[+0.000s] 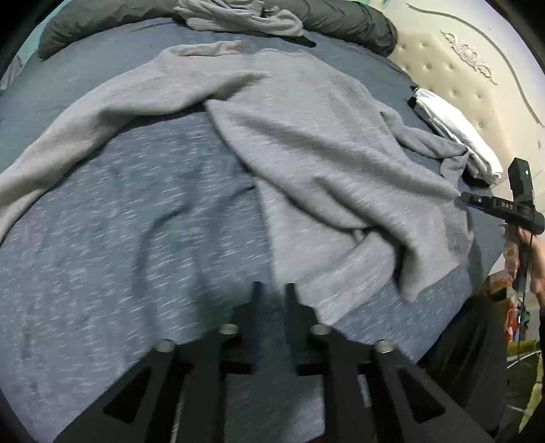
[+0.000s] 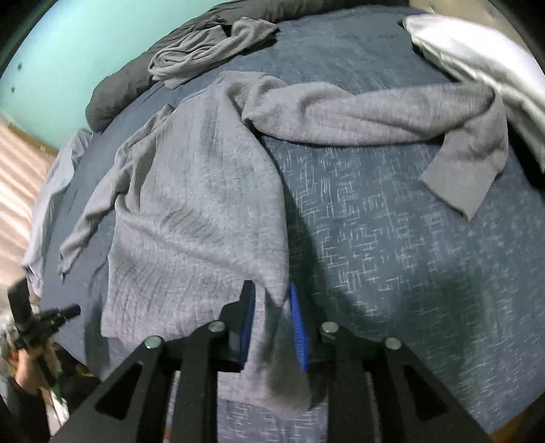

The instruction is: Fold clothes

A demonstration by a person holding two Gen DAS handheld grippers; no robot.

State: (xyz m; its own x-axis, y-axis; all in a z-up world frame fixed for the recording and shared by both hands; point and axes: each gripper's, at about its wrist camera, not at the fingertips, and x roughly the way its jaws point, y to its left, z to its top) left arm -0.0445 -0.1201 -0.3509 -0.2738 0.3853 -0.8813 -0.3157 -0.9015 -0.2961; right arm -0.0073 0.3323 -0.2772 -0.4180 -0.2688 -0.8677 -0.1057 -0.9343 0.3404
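Observation:
A grey long-sleeved sweater (image 1: 306, 136) lies spread and rumpled on the blue patterned bedspread (image 1: 136, 238). My left gripper (image 1: 274, 293) hovers over bare bedspread just beside the sweater's near edge, its fingers a little apart with nothing between them. In the right wrist view the sweater (image 2: 197, 204) stretches away from me, one sleeve (image 2: 374, 109) thrown out to the right. My right gripper (image 2: 272, 300) is shut on the sweater's near edge; the cloth bunches between the blue pads (image 2: 297, 317) and hangs lifted above the bedspread (image 2: 408, 255), casting a shadow.
A second grey garment (image 2: 204, 51) lies crumpled at the far side against a dark grey rolled duvet (image 1: 340, 20). Folded white cloth (image 1: 456, 136) sits by the tufted beige headboard (image 1: 460, 68). The bed's edge drops off at the right, where a person's hand (image 1: 541, 259) shows.

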